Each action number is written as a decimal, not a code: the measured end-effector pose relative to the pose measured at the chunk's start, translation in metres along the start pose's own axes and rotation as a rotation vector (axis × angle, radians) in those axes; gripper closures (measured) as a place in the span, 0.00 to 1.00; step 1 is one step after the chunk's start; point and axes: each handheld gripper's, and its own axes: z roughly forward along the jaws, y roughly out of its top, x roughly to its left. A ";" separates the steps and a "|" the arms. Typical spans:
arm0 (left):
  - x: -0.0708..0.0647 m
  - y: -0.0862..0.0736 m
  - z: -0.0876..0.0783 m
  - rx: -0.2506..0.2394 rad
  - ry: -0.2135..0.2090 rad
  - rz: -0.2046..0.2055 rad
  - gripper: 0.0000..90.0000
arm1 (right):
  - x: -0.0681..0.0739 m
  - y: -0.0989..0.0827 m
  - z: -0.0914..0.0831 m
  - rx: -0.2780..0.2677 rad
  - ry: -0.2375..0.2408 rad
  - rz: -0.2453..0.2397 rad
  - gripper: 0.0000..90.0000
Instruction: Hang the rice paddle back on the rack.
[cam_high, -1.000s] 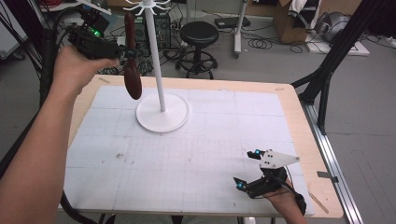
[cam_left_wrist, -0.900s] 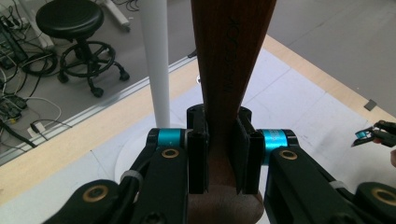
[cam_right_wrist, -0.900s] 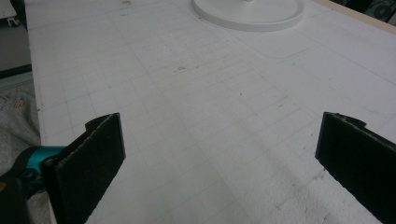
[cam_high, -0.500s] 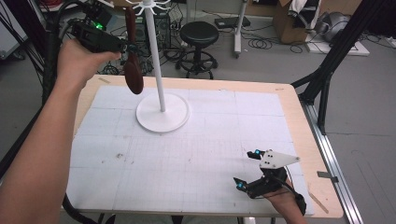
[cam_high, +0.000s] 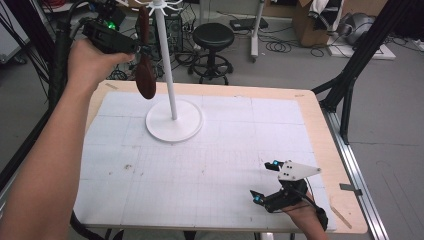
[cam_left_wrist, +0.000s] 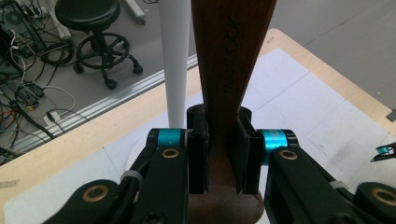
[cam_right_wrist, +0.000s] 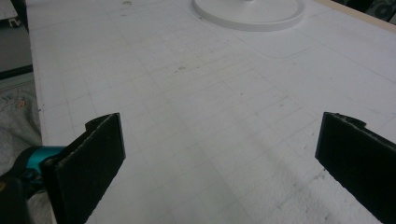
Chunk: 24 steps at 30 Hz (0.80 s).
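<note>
A brown wooden spoon (cam_high: 146, 82) hangs bowl-down, upright beside the pole of a white hook stand (cam_high: 167, 65) at the back left of the table. My left gripper (cam_high: 141, 50) is shut on its handle, raised well above the mat. In the left gripper view both pads (cam_left_wrist: 198, 154) press the wooden handle (cam_left_wrist: 231, 60), with the white pole (cam_left_wrist: 175, 60) just behind it. My right gripper (cam_high: 264, 181) rests low at the front right with its jaws wide apart. Between its pads (cam_right_wrist: 93, 158) lies only bare mat, and the stand's round base (cam_right_wrist: 250, 14) is far ahead.
A white gridded mat (cam_high: 215, 165) covers the wooden table (cam_high: 310, 100). The stand's round base (cam_high: 174, 120) sits at the back left. Behind the table stand a black stool (cam_high: 212, 35), cables and a dark frame leg (cam_high: 350, 85) at the right.
My left hand has lifted the spoon a little higher beside the pole. The right gripper has stayed where it was.
</note>
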 end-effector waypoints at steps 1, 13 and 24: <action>0.001 0.000 0.001 0.003 0.001 0.002 0.86 | 0.000 0.000 0.000 0.002 0.001 0.001 0.00; 0.003 0.002 0.008 -0.001 -0.012 -0.005 0.86 | 0.000 0.000 0.000 0.003 0.000 0.004 0.00; 0.007 0.002 0.013 -0.003 -0.005 -0.010 0.86 | 0.001 0.000 0.000 0.003 -0.003 0.002 0.00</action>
